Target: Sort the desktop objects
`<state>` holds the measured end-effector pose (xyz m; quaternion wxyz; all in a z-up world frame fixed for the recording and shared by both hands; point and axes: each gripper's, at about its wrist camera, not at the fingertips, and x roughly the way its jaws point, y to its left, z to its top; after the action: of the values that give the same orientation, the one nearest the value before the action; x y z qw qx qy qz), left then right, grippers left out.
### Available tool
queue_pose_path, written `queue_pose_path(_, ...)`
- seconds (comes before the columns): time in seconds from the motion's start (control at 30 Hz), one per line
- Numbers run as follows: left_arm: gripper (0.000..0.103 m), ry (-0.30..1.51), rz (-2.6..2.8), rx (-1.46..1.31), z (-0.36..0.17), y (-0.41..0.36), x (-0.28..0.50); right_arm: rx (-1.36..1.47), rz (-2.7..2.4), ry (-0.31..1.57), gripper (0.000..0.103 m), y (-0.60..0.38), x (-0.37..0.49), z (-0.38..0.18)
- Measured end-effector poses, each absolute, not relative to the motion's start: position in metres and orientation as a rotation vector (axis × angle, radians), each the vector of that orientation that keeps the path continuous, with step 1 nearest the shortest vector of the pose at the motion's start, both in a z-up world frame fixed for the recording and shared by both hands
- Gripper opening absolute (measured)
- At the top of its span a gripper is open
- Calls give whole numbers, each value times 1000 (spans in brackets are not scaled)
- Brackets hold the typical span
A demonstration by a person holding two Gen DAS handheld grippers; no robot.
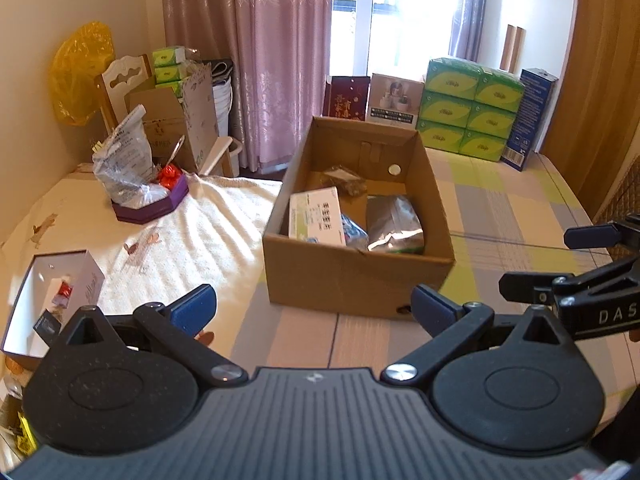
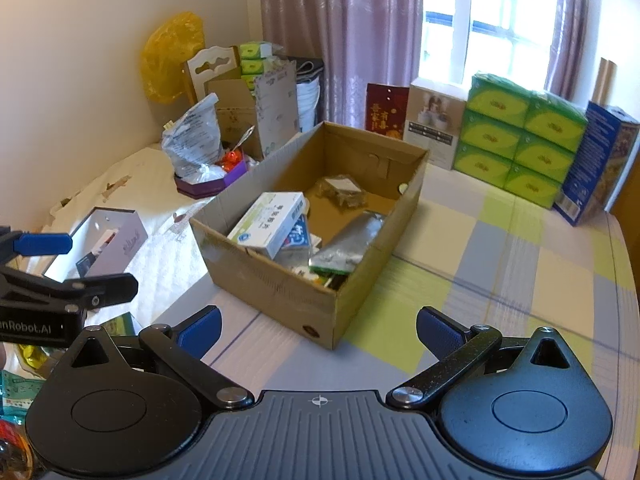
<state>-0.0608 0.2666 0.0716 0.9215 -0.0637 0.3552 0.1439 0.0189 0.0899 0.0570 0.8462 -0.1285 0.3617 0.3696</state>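
Observation:
An open cardboard box [image 1: 352, 276] [image 2: 272, 288] stands mid-table. Inside lie a white-and-green medicine box [image 1: 316, 216] [image 2: 272, 218], a silver pouch [image 1: 394, 222] [image 2: 352, 240], a blue packet [image 1: 354, 234] and a clear bag of brown bits [image 1: 344, 178]. My left gripper [image 1: 314, 308] [image 2: 76, 266] hovers open in front of the box, holding nothing. My right gripper [image 2: 320, 328] [image 1: 560, 260] is open too, to the right of the left one and just short of the box's near corner. A white open-topped box [image 1: 48, 300] [image 2: 108, 248] with small items sits at the left.
A purple tray [image 1: 152, 208] [image 2: 208, 186] holds a plastic bag and red pieces at the back left. Green tissue packs [image 1: 468, 108] [image 2: 520, 140] and a tall blue carton [image 1: 528, 120] line the back right. Loose packets [image 2: 16, 392] lie at the near left.

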Motion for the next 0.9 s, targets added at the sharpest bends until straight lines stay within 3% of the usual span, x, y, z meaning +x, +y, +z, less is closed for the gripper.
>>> queue_pose_path(0.9,102,759,279,-118,55,249,-79,-247,737,786,101,71,-11,48)
